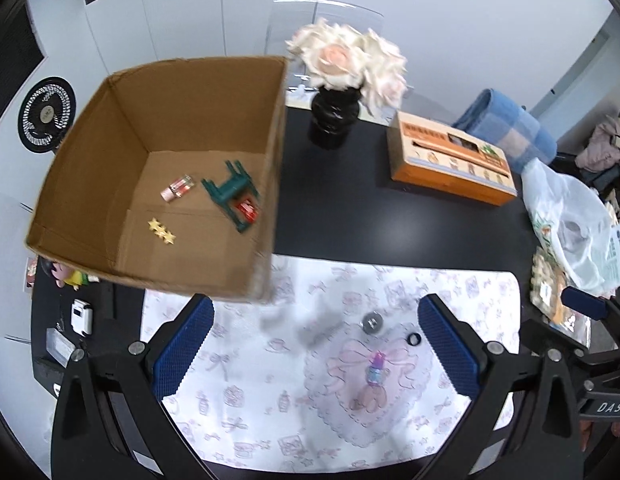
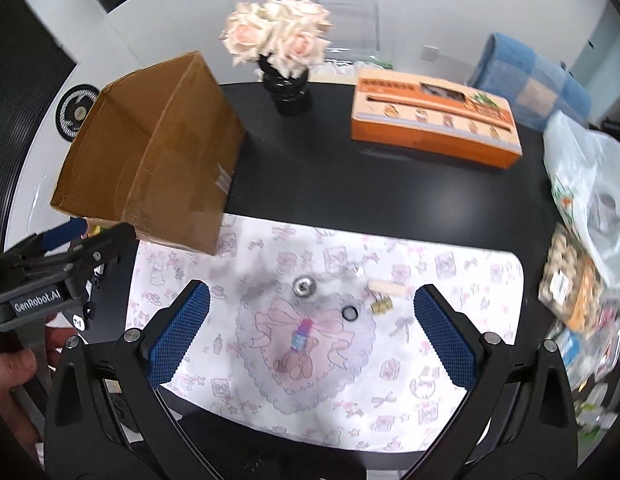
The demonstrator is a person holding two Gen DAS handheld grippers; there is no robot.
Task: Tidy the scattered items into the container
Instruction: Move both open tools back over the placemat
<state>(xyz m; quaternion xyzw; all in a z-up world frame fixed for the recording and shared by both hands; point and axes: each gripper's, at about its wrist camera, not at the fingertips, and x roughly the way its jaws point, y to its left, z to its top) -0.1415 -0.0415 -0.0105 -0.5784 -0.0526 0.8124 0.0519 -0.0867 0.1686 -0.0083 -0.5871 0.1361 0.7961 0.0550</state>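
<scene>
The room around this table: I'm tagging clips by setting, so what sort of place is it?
Probably a home dining or living area: a vase of roses and tissue box on a black table, a folded blanket, and a small fan.

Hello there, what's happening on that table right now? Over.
Both claws, left and right, open, empty. Cardboard box holds some items; small bottle, ring remain on cloth. Nothing blocking.

Bright even light; motion blur; strong fisheye warp, dark corners.
</scene>
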